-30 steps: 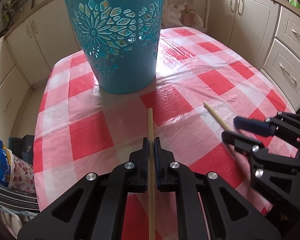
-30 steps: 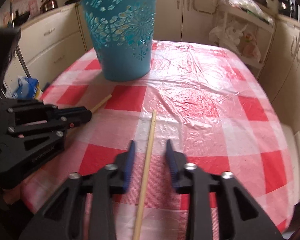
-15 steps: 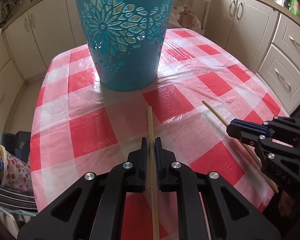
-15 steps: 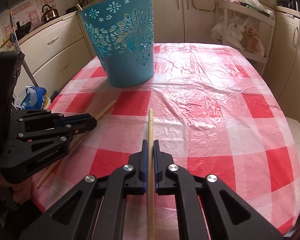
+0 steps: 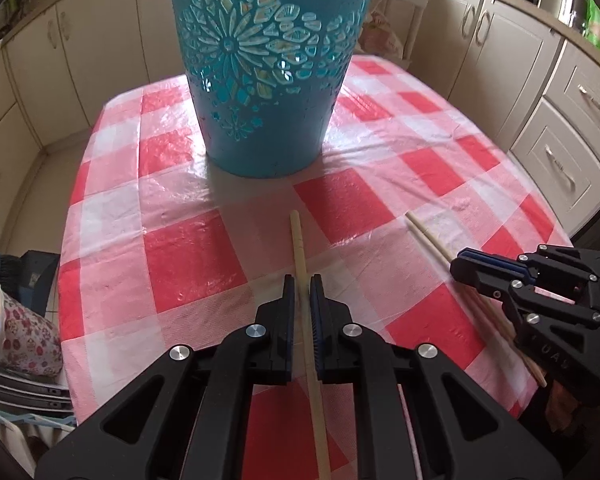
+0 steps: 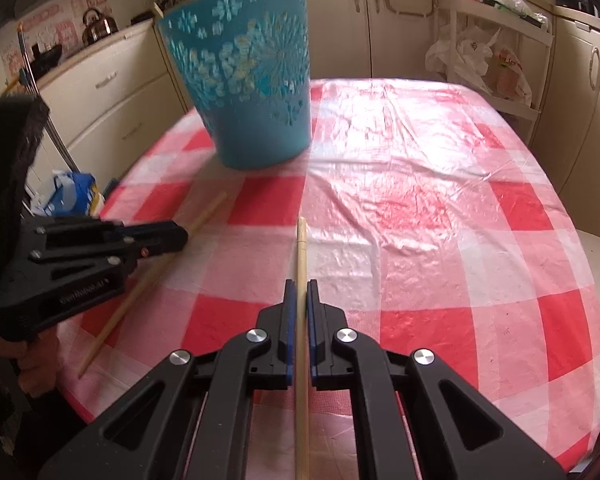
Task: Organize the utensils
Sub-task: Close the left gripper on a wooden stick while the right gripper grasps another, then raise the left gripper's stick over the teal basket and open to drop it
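I see bright daylight glaring off the glossy red-and-white checked plastic tablecloth (image 6: 400, 208); fisheye edges bend darkly, right view's left side blurs.

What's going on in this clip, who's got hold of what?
A person is working two handheld grippers over a table with a red-and-white checked cloth. The left gripper is shut on one wooden chopstick, and the right gripper is shut on another chopstick. Both sticks point toward the teal cut-out basket standing at the far side of the table. Neither chopstick is in the basket yet.
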`<state>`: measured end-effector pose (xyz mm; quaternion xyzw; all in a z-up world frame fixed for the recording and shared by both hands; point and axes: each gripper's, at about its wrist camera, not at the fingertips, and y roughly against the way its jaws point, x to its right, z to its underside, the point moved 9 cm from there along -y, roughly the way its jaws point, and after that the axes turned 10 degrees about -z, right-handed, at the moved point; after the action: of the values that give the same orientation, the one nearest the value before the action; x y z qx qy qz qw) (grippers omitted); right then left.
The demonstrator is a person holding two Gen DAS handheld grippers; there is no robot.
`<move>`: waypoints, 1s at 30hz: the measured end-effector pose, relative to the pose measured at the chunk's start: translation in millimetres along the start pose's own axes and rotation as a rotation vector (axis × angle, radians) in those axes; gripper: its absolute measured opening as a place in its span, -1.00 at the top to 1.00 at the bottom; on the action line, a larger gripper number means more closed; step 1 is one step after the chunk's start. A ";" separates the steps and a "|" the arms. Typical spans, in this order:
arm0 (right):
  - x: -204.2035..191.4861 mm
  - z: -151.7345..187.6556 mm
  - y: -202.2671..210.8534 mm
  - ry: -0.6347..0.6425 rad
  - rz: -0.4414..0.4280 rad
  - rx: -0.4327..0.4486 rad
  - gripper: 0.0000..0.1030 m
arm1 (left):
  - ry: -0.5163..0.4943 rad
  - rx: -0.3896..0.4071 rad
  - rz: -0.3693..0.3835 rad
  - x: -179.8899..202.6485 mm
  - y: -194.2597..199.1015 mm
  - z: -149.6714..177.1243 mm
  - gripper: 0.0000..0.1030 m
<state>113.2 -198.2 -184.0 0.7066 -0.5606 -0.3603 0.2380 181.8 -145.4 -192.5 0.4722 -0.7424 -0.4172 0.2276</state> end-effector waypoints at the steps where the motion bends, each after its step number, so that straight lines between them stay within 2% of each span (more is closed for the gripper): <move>1: 0.3 -0.6 -0.2 0.004 0.011 -0.003 0.84 | -0.006 -0.009 -0.011 0.1 0.1 -1.2 0.79; 2: 0.2 -1.3 -0.6 0.009 0.016 -0.004 0.68 | -0.013 -0.012 -0.022 0.4 0.2 -2.0 0.70; 3: -0.2 -1.5 -1.2 0.015 0.018 -0.005 0.48 | -0.028 -0.009 -0.041 1.4 1.6 -4.7 0.47; 4: -1.5 -1.4 -2.0 0.028 0.028 -0.008 0.47 | -0.038 -0.002 -0.062 1.3 2.3 -6.8 0.37; 8: -6.7 -0.7 -4.3 0.085 0.071 -0.020 0.50 | -0.074 -0.012 -0.093 5.6 -1.9 -9.5 0.37; 9: -6.8 -0.9 -4.3 0.084 0.067 -0.019 0.57 | -0.084 -0.019 -0.095 6.5 -4.4 -8.1 0.38; 11: -7.2 -1.0 -4.3 0.089 0.066 -0.019 0.81 | -0.100 -0.003 -0.086 9.7 -5.6 -6.2 0.62; 12: -7.7 -1.1 -4.5 0.086 0.058 -0.018 0.86 | -0.109 0.004 -0.080 11.8 -4.8 -6.1 0.88; 14: -6.3 -1.6 -4.7 0.063 0.037 -0.014 0.87 | -0.135 0.022 -0.100 15.1 -2.7 -5.6 0.90; 17: -3.1 -1.5 -3.9 0.020 0.002 -0.006 0.88 | -0.133 0.032 -0.088 15.8 0.3 -4.1 0.91; 20: -2.8 -1.0 -2.3 0.009 -0.007 -0.001 0.88 | -0.125 0.075 -0.092 12.6 13.6 -5.7 0.91; 24: -2.2 -0.6 -1.3 -0.007 -0.020 0.008 0.88 | -0.083 0.170 -0.038 10.9 48.2 -19.8 0.91; 26: -1.8 -0.5 -0.8 -0.012 -0.023 0.012 0.88 | -0.036 0.253 0.044 8.2 78.8 -34.7 0.91; 30: -2.3 -0.3 -0.6 -0.010 -0.016 0.018 0.88 | 0.042 0.420 0.111 -7.2 136.2 -75.3 0.91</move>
<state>113.5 -195.8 -183.7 0.7114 -0.5592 -0.3609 0.2258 170.6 -141.3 -37.1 0.4762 -0.8330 -0.2300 0.1624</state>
